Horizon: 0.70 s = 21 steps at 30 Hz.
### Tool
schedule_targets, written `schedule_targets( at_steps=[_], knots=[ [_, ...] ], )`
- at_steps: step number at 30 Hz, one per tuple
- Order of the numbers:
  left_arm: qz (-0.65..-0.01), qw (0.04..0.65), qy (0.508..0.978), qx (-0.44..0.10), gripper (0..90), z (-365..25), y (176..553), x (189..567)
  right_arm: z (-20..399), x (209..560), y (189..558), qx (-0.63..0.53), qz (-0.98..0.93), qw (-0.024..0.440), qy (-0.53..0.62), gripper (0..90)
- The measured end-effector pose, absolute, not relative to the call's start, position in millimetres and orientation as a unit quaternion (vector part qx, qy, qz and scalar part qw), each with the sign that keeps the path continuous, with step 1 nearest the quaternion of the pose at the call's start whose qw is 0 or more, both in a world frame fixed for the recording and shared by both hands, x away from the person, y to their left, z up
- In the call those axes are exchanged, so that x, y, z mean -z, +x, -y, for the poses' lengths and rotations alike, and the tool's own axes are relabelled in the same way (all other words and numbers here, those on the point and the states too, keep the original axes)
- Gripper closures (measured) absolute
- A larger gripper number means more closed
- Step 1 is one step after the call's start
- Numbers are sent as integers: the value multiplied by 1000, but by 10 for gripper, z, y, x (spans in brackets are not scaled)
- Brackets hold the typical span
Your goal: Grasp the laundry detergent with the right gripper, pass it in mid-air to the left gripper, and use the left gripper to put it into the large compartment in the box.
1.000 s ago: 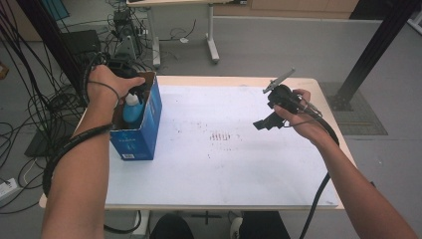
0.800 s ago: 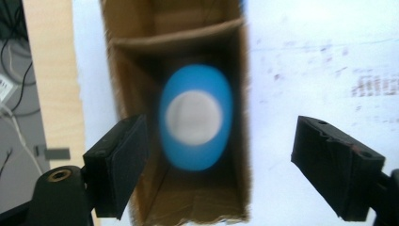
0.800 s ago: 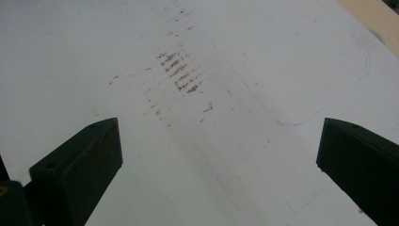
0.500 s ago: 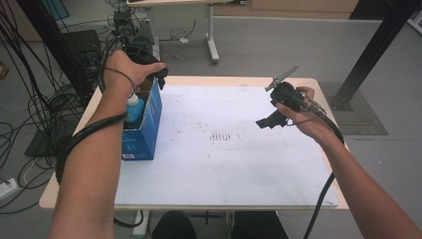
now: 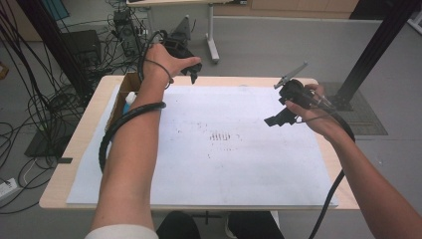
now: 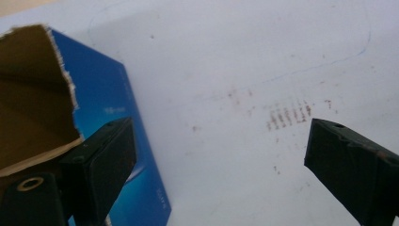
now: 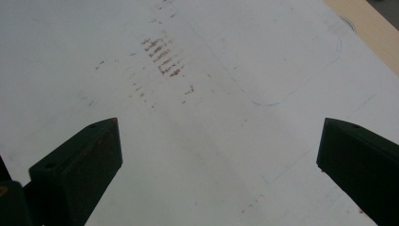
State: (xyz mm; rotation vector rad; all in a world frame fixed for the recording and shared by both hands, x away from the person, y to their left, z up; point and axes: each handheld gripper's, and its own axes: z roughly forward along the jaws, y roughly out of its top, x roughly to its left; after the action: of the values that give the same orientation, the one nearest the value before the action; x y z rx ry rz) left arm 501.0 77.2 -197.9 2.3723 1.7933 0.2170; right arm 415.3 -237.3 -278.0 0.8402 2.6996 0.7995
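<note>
Left gripper (image 5: 191, 74), jaws wide apart and empty, held above the table's far edge beside the blue cardboard box (image 6: 113, 113); right gripper (image 5: 278, 119), jaws likewise apart, hovers over the stained white sheet (image 5: 239, 149).

The left gripper (image 5: 191, 74) is held high at the far left in the left hand (image 5: 166, 59), jaws spread wide. The right gripper (image 5: 273, 119) is held at the right, jaws likewise wide apart.
</note>
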Motion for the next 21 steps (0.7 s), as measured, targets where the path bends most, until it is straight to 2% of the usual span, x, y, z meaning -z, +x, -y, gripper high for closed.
schedule_targets(
  at_steps=[8, 21],
  knots=[
    [-579, 80, 807, -77, 102, -492, 5120, 2010, 2394, 2769, 4161, -266, -918, 99, 277, 6],
    [-570, 77, 815, -73, 108, -327, 5211, 2053, 2391, 2794, 4162, -259, -923, 94, 269, 6]
  ],
)
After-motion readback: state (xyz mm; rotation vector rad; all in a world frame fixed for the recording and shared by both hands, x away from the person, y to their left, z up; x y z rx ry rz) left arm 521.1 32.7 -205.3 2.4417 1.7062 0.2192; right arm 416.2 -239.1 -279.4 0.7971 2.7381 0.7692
